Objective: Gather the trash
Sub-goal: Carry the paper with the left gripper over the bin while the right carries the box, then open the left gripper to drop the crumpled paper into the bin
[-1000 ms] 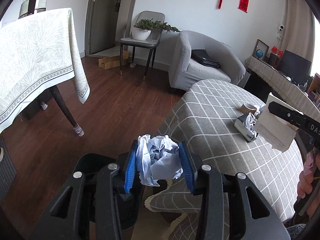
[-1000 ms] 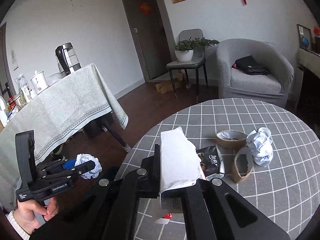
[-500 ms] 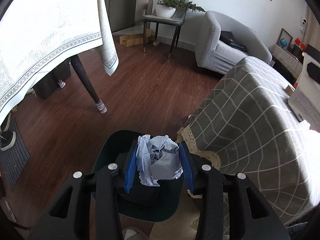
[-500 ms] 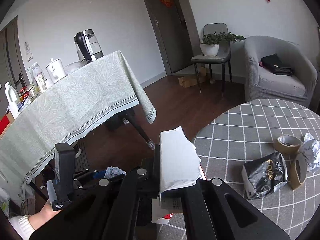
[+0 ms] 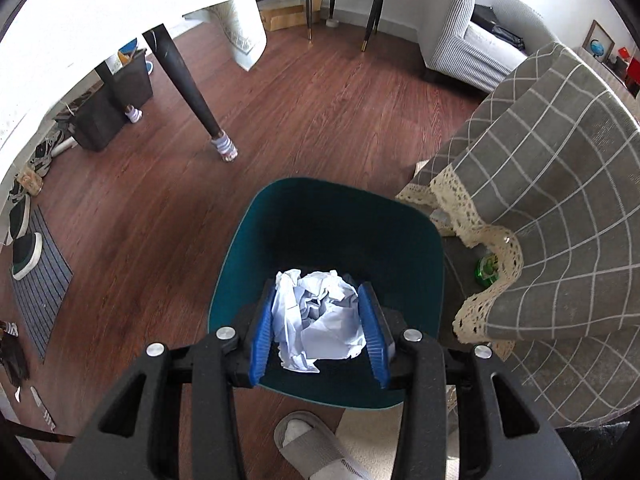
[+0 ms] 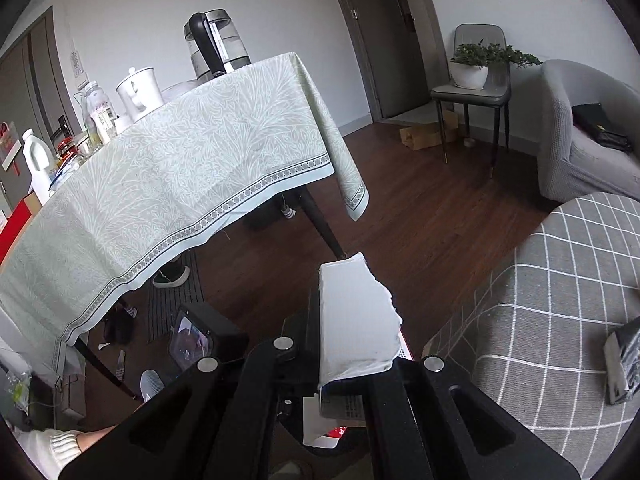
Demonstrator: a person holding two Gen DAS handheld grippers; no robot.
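Observation:
My left gripper (image 5: 318,320) is shut on a crumpled ball of pale blue-white paper (image 5: 320,320), held between its blue pads right above the open dark teal trash bin (image 5: 240,248) on the floor. My right gripper (image 6: 352,328) is shut on a torn white paper box (image 6: 356,320), held over the floor beside the round table with the grey checked cloth (image 6: 560,300). A black snack bag (image 6: 624,360) lies on that table at the right edge of the right wrist view.
The grey checked cloth with its lace hem (image 5: 560,200) hangs just right of the bin. A green object (image 5: 486,268) lies under it. A table with a pale green cloth (image 6: 180,168) stands to the left, its dark leg (image 5: 188,96) on the wood floor. A slippered foot (image 5: 308,440) is below the bin.
My left gripper has swung down from the table edge to directly over the trash bin, still holding the paper ball. My right gripper has moved left off the round table with the white box.

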